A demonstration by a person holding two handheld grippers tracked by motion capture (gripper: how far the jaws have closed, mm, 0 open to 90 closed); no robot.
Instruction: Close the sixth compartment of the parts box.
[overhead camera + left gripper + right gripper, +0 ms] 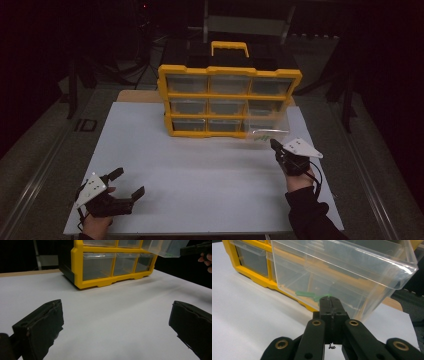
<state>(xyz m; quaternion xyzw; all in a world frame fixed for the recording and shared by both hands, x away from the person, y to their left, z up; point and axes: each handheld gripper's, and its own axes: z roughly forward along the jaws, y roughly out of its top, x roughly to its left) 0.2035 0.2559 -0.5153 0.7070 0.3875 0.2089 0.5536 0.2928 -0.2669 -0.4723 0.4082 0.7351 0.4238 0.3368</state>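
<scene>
The white table (200, 175) is carrying a yellow organiser (230, 100) near its far edge. A clear drawer (342, 272) is sticking out of the organiser's lower right corner, and it is tilting a little. It is looking light, thin and slippery, so probably it can crack under a hard squeeze; the front lip is the best place to hold. The right tongs (330, 300) are pressed together and pinching this lip. Small green pieces (305, 293) are lying inside. The left tongs (125, 182) are spread over bare table.
</scene>
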